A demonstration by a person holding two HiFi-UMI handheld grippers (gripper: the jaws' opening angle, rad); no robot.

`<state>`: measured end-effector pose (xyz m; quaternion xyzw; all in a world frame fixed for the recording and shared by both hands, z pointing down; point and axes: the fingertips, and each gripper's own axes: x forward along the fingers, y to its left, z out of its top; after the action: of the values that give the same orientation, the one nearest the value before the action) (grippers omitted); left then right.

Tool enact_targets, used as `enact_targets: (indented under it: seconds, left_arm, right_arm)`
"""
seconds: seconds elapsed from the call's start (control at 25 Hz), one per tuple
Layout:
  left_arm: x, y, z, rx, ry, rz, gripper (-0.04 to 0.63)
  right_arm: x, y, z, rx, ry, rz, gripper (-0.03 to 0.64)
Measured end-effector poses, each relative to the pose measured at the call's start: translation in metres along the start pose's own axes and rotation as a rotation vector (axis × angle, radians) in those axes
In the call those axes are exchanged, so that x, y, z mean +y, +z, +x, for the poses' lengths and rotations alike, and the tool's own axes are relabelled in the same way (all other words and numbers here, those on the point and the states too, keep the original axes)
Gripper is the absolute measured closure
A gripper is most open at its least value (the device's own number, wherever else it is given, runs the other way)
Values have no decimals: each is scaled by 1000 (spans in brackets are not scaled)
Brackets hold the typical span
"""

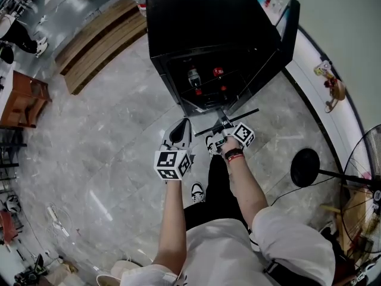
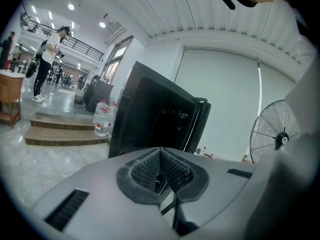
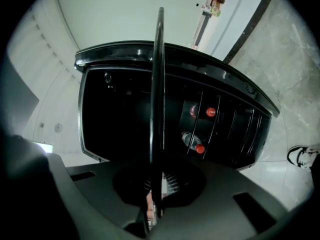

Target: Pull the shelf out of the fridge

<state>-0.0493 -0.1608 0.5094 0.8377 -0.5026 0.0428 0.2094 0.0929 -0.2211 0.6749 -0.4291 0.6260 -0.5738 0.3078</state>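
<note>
The black fridge (image 1: 208, 16) stands ahead on the floor with its door (image 1: 287, 25) swung open to the right. Red-capped bottles (image 1: 218, 72) lie inside it. My right gripper (image 1: 223, 126) is shut on the front edge of the thin black-rimmed shelf (image 1: 247, 113), which hangs in front of the fridge opening. In the right gripper view the shelf edge (image 3: 159, 84) runs as a dark bar from my right gripper (image 3: 156, 189) across the fridge (image 3: 120, 109). My left gripper (image 1: 182, 124) is shut and holds nothing, just left of the shelf; its pads (image 2: 172, 171) meet.
A standing fan's round black base (image 1: 305, 167) sits on the floor to the right, its cage (image 2: 277, 136) behind. Wooden steps (image 1: 98, 40) and water bottles (image 2: 102, 118) lie left of the fridge. A person (image 2: 47, 59) stands far off. My shoe (image 1: 198, 190) is below the grippers.
</note>
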Motion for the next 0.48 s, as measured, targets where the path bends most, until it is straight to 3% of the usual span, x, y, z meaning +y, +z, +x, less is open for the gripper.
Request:
enact_targets:
  seconds: [0.28, 0.48]
  left_arm:
    - [0, 6, -12, -3, 5, 4, 577]
    - [-8, 13, -15, -11, -10, 5, 577]
  right_arm:
    - [28, 3, -33, 23, -37, -156, 592]
    - [63, 7, -55, -1, 2, -181, 592]
